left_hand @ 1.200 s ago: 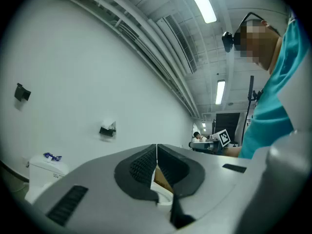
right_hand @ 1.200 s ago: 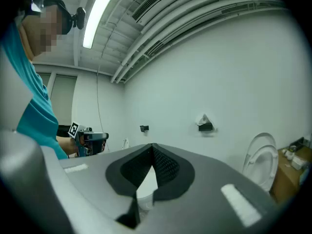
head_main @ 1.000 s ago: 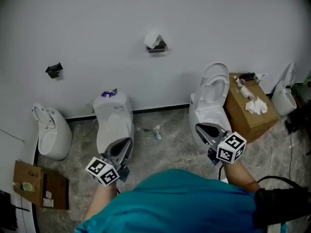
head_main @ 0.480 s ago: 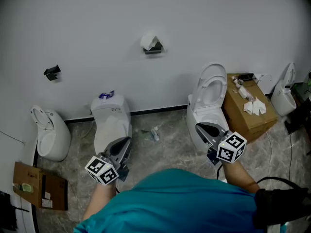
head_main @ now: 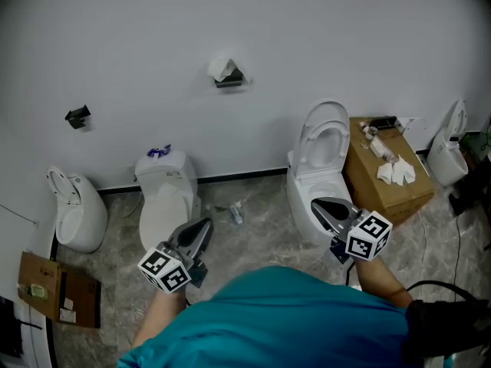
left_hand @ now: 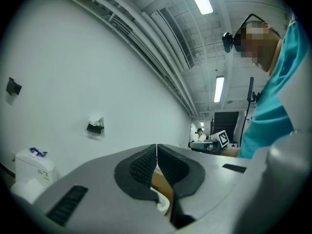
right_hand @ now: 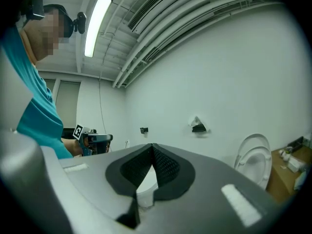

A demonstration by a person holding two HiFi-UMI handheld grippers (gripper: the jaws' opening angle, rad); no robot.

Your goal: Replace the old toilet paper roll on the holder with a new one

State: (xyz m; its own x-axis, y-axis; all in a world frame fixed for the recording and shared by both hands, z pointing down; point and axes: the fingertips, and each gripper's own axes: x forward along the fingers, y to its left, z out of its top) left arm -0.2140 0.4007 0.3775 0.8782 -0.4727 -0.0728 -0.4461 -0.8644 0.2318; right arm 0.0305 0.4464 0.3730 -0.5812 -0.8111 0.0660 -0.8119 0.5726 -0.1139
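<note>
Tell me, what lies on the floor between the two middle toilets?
Just small litter on the floor between the shut toilet and the open toilet; the head view shows it.

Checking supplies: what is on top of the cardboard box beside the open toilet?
White crumpled paper lies on the cardboard box; its top hides whatever is inside.

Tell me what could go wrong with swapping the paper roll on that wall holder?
1. The left gripper and right gripper are both shut and empty: nothing to hang yet, so the swap may stall.
2. Scraps lie on the floor below the toilet paper holder; a foot could slip there.
3. The toilet beside it stands open; anything dropped might land inside.
</note>
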